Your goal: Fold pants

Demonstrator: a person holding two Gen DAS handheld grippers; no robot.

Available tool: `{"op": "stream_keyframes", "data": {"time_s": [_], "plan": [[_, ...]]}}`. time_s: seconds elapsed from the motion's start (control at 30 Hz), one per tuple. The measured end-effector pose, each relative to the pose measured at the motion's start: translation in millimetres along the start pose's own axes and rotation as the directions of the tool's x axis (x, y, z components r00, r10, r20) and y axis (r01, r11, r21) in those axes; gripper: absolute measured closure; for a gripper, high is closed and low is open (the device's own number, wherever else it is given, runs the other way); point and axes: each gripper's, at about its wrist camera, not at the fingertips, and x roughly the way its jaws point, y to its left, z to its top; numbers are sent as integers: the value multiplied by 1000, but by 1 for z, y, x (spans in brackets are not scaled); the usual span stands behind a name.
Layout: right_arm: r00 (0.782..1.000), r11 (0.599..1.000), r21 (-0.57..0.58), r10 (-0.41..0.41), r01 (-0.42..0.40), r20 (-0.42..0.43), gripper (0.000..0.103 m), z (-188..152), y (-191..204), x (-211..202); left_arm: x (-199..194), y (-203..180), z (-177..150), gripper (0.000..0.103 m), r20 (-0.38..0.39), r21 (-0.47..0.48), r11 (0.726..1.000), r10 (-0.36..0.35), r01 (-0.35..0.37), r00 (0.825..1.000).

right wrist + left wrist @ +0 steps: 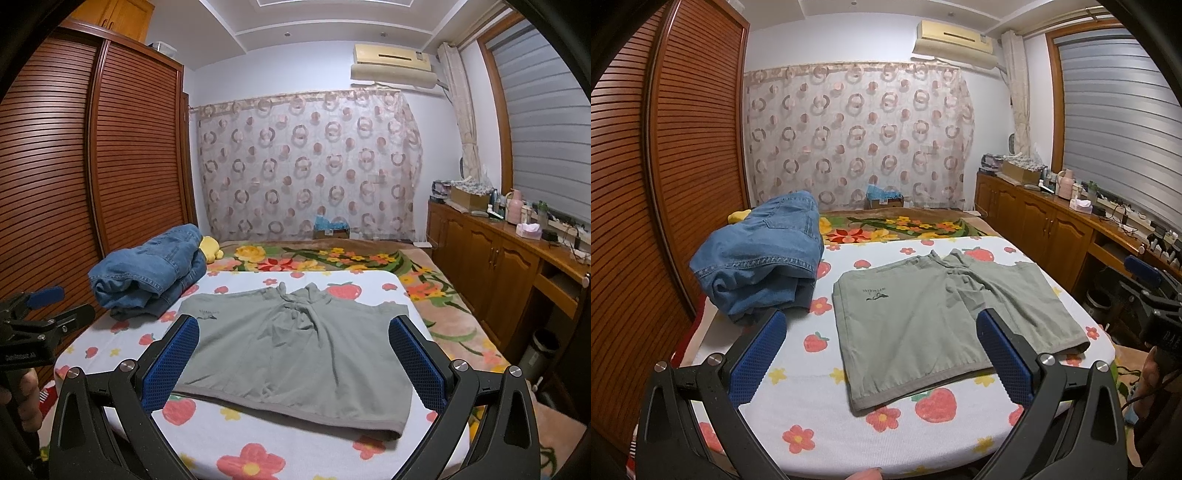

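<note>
- Grey-green cotton shorts (pixel 291 354) lying spread flat on white flower-and-strawberry printed bed cover (pixel 258 439), hem facing the near edge, bare cover showing all round.
- Rumpled blue denim jeans (pixel 761 258) sitting apart at far left.
- Left gripper (pixel 882 362) and right gripper (pixel 293 363) hovering, jaws spread wide, gripping nothing.

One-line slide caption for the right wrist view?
Open right gripper hovers over grey-green shorts spread on a flower-print bed cover, denim pile behind.
</note>
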Motion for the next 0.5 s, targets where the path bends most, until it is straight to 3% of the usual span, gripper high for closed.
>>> {"op": "stream_keyframes", "data": {"time_s": [0.5], "plan": [[998,1000,8,-25,26,-65,1,-10,-12,17,45,16,-26,0,-72,-26,998,-51,50,996]]}}
